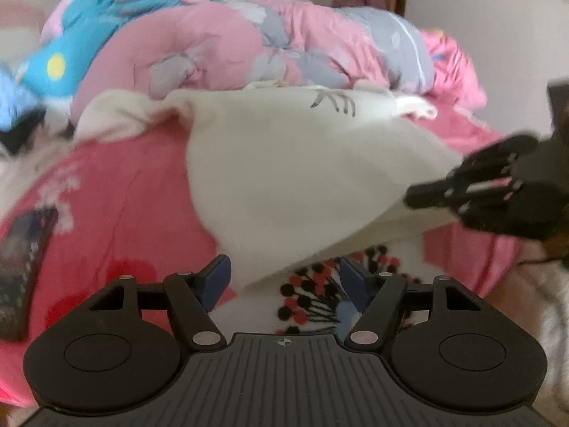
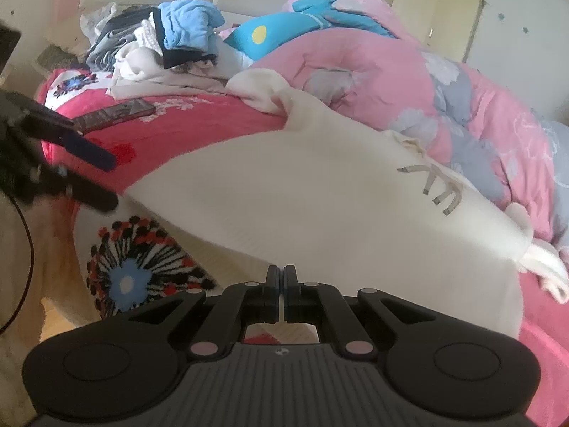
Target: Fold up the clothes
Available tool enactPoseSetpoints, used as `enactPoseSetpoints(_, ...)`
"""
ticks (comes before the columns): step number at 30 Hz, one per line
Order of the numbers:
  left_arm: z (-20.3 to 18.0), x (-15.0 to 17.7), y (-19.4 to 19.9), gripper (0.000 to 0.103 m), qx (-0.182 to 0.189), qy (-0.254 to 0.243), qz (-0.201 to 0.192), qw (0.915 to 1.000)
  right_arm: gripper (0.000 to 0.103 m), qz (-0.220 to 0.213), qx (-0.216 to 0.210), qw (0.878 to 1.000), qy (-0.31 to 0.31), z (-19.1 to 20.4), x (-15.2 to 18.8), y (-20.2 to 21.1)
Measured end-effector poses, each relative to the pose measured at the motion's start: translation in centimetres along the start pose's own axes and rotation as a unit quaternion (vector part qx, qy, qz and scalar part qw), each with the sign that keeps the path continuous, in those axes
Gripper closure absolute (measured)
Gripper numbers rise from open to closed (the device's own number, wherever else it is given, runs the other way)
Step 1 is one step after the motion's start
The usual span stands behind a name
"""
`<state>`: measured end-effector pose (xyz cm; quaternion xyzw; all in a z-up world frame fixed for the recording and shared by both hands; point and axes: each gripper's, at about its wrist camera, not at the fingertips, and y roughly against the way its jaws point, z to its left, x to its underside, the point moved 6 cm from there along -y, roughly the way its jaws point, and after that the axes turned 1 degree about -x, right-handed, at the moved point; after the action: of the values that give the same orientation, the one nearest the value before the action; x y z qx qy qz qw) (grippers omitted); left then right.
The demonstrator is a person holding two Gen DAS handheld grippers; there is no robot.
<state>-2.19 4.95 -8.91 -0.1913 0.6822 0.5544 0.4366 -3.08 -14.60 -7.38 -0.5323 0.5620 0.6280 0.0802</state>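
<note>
Pinching the cream garment (image 2: 320, 192) — right hand-held gripper (image 2: 281, 277); left hand-held gripper (image 1: 282, 281) spread.

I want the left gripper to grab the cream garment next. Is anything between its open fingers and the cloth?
Nothing visible. The left gripper is open, and the cream garment's lower edge hangs between its fingers. The right gripper is shut on the same garment's edge.
</note>
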Motion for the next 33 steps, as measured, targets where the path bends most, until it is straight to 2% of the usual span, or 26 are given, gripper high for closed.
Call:
enactPoseSetpoints(3, -0.8, -0.4, -1.1, 0.047, -0.030, -0.039, -0.006, 0.9988, 0.102, -0.004, -0.002, 1.000, -0.007, -0.2, 0.1, 0.1)
enactPoseSetpoints(11, -2.2, -0.8, -2.8, 0.063, -0.051, -0.114, -0.016, 0.9921, 0.102, -0.015, -0.012, 1.000, -0.024, -0.6, 0.2, 0.1)
enactPoseSetpoints(13, -2.2, -0.7, -3.3, 0.073, -0.057, -0.122, -0.011, 0.9908, 0.102, -0.017, -0.016, 0.999, -0.028, -0.7, 0.3, 0.1)
enactPoseSetpoints(16, -1.7, -1.0, -3.7, 0.089, -0.054, -0.107, -0.013, 0.9926, 0.102, -0.017, -0.021, 0.999, -0.032, -0.8, 0.4, 0.0)
enactPoseSetpoints(20, -1.1, -2.3, -4.3, 0.093, -0.080, -0.088, -0.043, 0.9920, 0.102, -0.022, -0.007, 0.999, -0.025, -1.1, 0.5, -0.6)
enactPoseSetpoints(23, -1.1, -3.3, -3.9, 0.095, -0.092, -0.079, -0.086, 0.9888, 0.102, -0.042, 0.016, 0.999, -0.027, -1.9, -0.2, -0.7)
enactPoseSetpoints(25, -1.8, -3.2, -3.3, 0.095, -0.105, -0.111, -0.118, 0.9811, 0.102, -0.058, 0.026, 0.997, -0.034, -2.4, -0.7, -0.5)
enactPoseSetpoints(27, -2.5, -2.1, -2.9, 0.095, -0.105, -0.144, -0.124, 0.9762, 0.102, -0.063, 0.014, 0.998, -0.020, -2.1, -0.4, -0.2)
enactPoseSetpoints(31, -3.1, 0.3, -2.7, 0.095, -0.098, -0.194, -0.109, 0.9700, 0.102, -0.039, -0.021, 0.998, 0.040, 0.1, 1.3, 0.0)
enactPoseSetpoints(33, -3.1, 1.1, -2.7, 0.095, -0.101, -0.218, -0.105, 0.9649, 0.102, -0.031, -0.021, 0.997, 0.067, 0.9, 1.6, -0.3)
